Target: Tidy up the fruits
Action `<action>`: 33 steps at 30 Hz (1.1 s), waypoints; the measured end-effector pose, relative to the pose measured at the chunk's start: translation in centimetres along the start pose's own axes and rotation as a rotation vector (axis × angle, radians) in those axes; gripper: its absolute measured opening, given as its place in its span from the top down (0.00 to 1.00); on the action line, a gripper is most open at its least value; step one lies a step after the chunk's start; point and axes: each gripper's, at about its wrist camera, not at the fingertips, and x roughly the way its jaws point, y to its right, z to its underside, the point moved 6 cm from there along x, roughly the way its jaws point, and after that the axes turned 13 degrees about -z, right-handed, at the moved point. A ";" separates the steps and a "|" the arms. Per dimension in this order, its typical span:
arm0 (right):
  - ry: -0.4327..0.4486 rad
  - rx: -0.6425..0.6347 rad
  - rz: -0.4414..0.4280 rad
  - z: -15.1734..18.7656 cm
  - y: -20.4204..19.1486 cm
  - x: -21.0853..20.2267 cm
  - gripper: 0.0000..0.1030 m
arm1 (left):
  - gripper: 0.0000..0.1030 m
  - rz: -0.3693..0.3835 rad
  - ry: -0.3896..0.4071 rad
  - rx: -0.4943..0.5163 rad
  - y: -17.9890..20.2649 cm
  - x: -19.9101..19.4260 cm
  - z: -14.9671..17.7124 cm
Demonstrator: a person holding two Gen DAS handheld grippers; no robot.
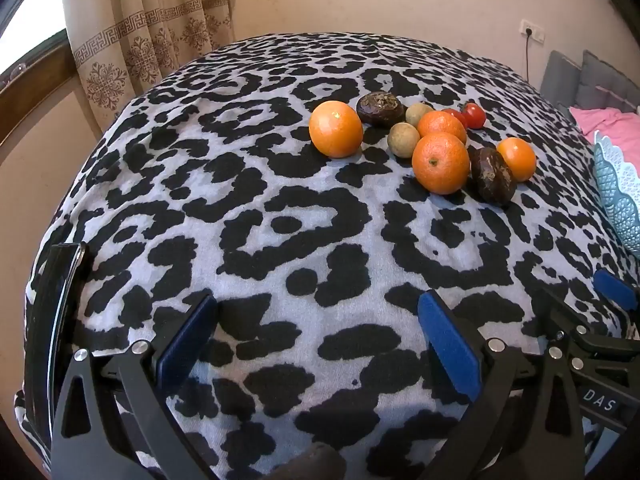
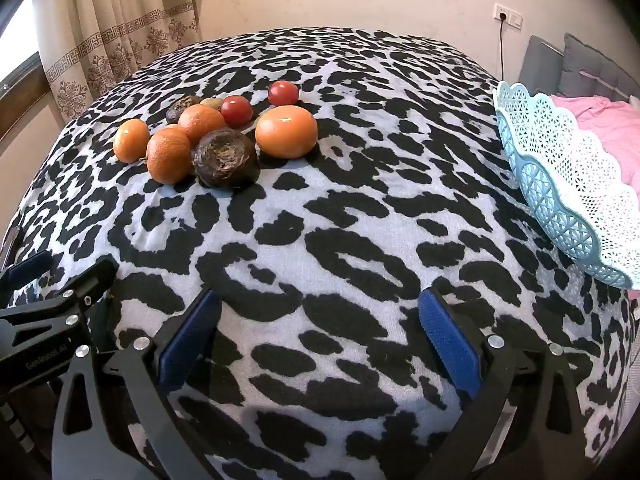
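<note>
A cluster of fruit lies on the leopard-print cloth (image 1: pixel 280 220): several oranges, the biggest at the left (image 1: pixel 336 129) and one in front (image 1: pixel 440 162), two dark brown fruits (image 1: pixel 493 179) (image 1: pixel 380 109), two small tan fruits (image 1: pixel 403 140) and two red tomatoes (image 1: pixel 474 115). In the right wrist view the cluster sits far left, with an orange (image 2: pixel 286 131), a dark fruit (image 2: pixel 226 158) and tomatoes (image 2: pixel 283 93). A light-blue lattice basket (image 2: pixel 560 184) stands at the right edge. My left gripper (image 1: pixel 316 344) and right gripper (image 2: pixel 318 344) are open and empty, well short of the fruit.
The basket's rim also shows at the right edge of the left wrist view (image 1: pixel 616 200). A curtain (image 1: pixel 148 32) and window lie back left. A wall socket (image 2: pixel 507 15), grey cushions and pink bedding (image 2: pixel 600 120) are at the back right.
</note>
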 end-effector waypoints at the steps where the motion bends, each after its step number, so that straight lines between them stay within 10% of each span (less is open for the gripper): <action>1: -0.001 -0.001 0.001 0.0 0.0 0.0 0.02 | 0.05 0.001 -0.001 -0.001 0.0 0.0 0.0; 33: -0.003 -0.001 0.003 0.0 0.0 0.0 0.02 | 0.05 -0.004 -0.001 0.003 0.0 0.0 0.0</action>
